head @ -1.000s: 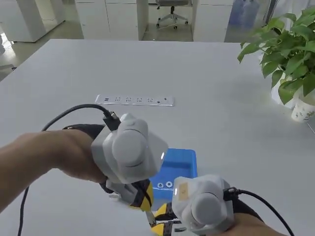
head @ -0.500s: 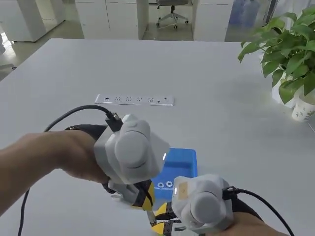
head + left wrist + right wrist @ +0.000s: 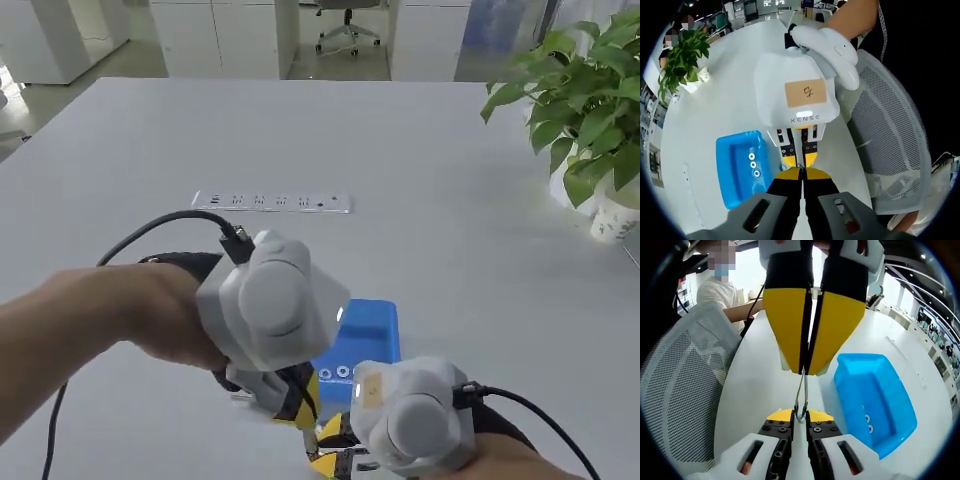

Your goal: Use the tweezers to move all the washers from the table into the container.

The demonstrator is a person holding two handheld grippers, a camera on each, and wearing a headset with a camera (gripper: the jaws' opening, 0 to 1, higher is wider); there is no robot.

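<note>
The left gripper is clenched on the tweezers. At the top of the right gripper view its yellow jaws press flat together, with the thin metal legs running out from between them. Facing it tip to tip, the right gripper sits at the bottom of that view. Its jaws are drawn in on the looped end of the tweezers, so both appear to grip the one tool, low in the centre of the head view.

Just beside the meeting jaws is the blue container, at the lower left of the left gripper view. Three washers lie in a short row on its floor.

By this, part of the task looks done: some washers are already in the container. I cannot tell whether any are left on the counter, since the grippers cover the near part of it. The tweezers carry no washer that I can make out.

Farther off are a power strip at upper centre, a potted plant at the right edge, and a mesh chair.
</note>
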